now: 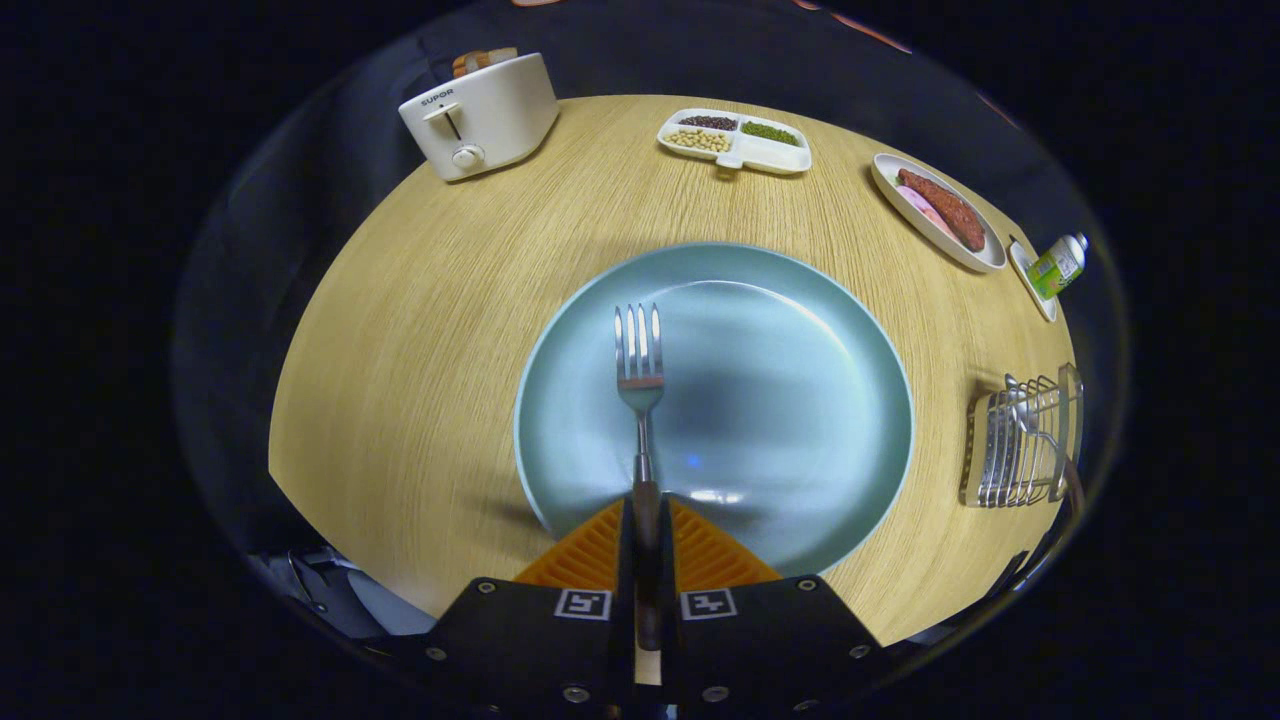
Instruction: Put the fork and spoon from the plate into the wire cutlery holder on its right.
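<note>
Between my gripper's two fingers I have the handle of the silver metal fork pinched from both sides, the fingers pressed together on it. Its neck and tines run straight ahead of the fingertips, over the middle of the round pale blue-green plate; I cannot tell whether the tines touch the plate or hang above it. That plate sits near the front edge of the round light wooden table. Well to the plate's right, at the table's right edge, stands the wire cutlery holder, with a metal spoon already in it. Farther back along the right edge lie a white oval dish of sausages and a small green-labelled bottle. At the far edge is a white divided tray of beans, and at the far left a cream toaster holding bread.
</note>
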Available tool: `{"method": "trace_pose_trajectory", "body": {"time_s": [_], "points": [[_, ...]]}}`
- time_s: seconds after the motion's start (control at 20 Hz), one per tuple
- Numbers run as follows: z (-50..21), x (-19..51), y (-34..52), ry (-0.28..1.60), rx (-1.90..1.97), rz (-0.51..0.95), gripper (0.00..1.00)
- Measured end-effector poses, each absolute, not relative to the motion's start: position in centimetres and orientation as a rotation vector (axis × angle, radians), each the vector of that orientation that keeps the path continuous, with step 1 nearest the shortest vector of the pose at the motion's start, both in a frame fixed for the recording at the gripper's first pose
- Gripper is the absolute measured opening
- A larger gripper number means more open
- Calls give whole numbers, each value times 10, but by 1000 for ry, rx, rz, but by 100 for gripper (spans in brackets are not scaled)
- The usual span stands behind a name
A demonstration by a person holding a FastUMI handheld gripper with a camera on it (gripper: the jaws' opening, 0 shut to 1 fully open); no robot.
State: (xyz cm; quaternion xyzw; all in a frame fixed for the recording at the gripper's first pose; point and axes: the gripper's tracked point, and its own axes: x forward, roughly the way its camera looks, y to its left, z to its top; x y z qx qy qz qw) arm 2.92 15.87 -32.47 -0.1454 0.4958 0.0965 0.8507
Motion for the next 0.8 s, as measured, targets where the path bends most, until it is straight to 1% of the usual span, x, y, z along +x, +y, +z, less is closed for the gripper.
{"method": "trace_pose_trajectory", "body": {"time_s": [0.15,0.5,0.8], "points": [[-321,28,158,1050,-288,211,6],[-286,25,143,1035,-286,246,5],[-227,20,104,1046,-339,288,5]]}}
